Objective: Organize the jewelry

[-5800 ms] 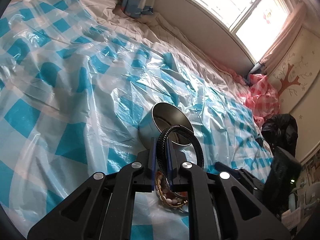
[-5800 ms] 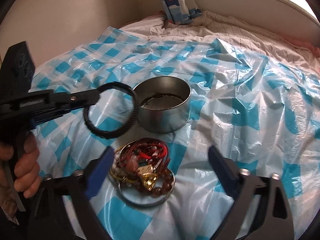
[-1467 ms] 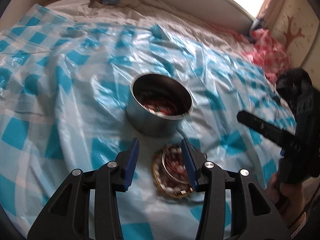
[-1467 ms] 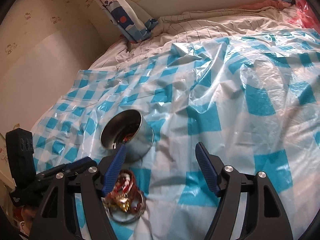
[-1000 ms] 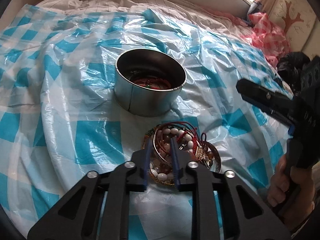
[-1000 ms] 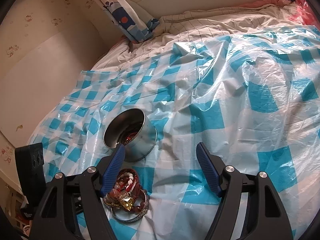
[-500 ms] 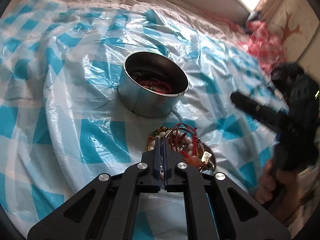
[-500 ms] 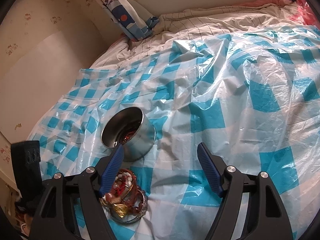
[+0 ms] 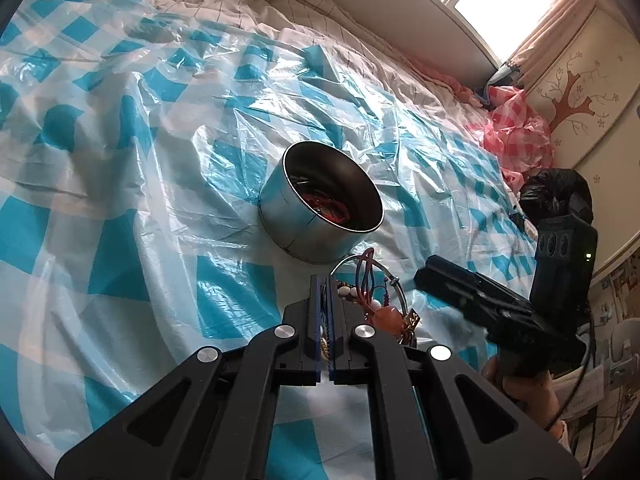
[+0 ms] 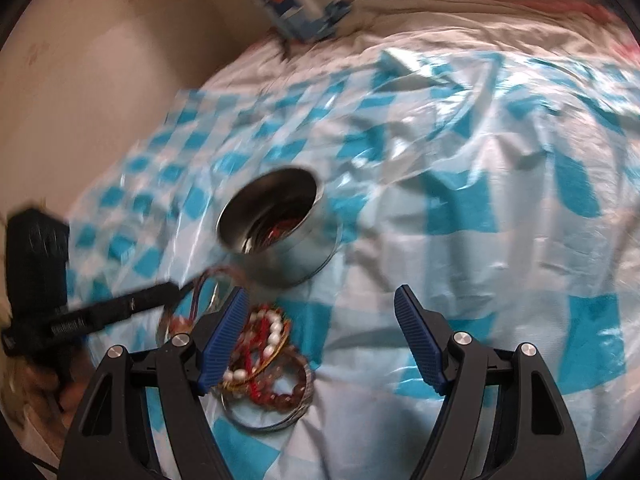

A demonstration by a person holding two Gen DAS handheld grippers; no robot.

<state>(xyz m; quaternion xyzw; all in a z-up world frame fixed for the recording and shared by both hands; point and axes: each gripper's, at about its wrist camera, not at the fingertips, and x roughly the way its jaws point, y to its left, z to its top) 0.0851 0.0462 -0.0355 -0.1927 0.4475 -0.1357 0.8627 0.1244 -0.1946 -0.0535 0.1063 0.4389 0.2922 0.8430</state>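
Left wrist view shows the left gripper (image 9: 323, 280) clamped shut on a thin strand from the jewelry pile (image 9: 380, 300), seemingly for the round metal tin (image 9: 304, 220) just beyond, while the right gripper (image 10: 320, 320) hovers wide, empty, nearby.

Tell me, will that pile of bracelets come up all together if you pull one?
Probably some will. In the bracelet pile the beaded strands and red cords lie tangled across each other, so neighbours may drag along. The cords look floppy and should dangle, while the thin metal hoop likely keeps its shape. Loose beads might slip from the left claw.
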